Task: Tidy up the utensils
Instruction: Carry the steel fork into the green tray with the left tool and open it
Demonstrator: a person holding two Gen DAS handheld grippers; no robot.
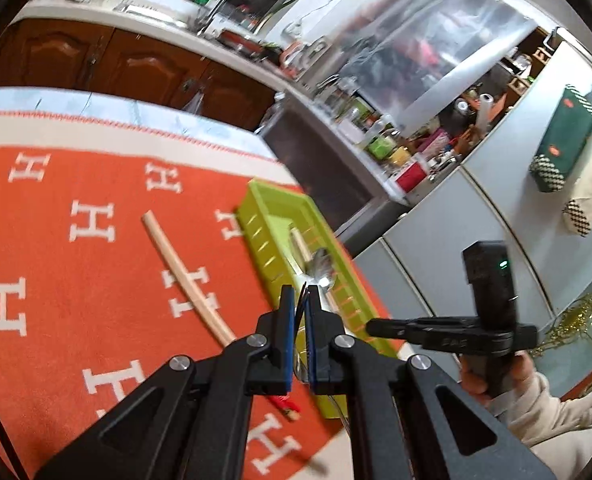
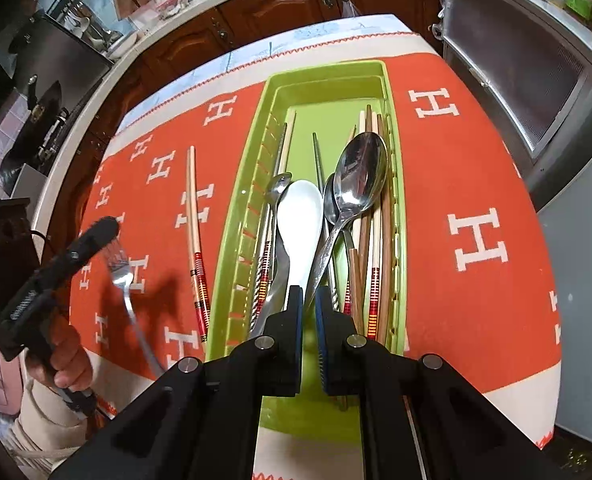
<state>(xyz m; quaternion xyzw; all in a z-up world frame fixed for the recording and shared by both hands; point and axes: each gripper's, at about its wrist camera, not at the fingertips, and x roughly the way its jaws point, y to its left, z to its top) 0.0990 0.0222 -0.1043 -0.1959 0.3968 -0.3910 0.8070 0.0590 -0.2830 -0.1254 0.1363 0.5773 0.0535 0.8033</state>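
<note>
A green utensil tray (image 2: pixel 388 80) lies on the orange cloth and holds spoons and several chopsticks. My right gripper (image 2: pixel 308 300) is shut on the handle of a large metal spoon (image 2: pixel 360 172), whose bowl is raised over the tray. A white ceramic spoon (image 2: pixel 300 220) lies beside it. My left gripper (image 1: pixel 300 294) is shut on a metal fork (image 2: pixel 121 276), which it holds above the cloth left of the tray (image 1: pixel 263 216). One chopstick (image 2: pixel 193 208) lies loose on the cloth; it also shows in the left wrist view (image 1: pixel 183 272).
The orange cloth with white H letters (image 2: pixel 476 200) covers the table. Brown cabinets (image 2: pixel 279 4) and a cluttered counter stand behind. A grey fridge (image 1: pixel 496 240) stands to the right. The right gripper's body (image 1: pixel 492 304) shows in the left wrist view.
</note>
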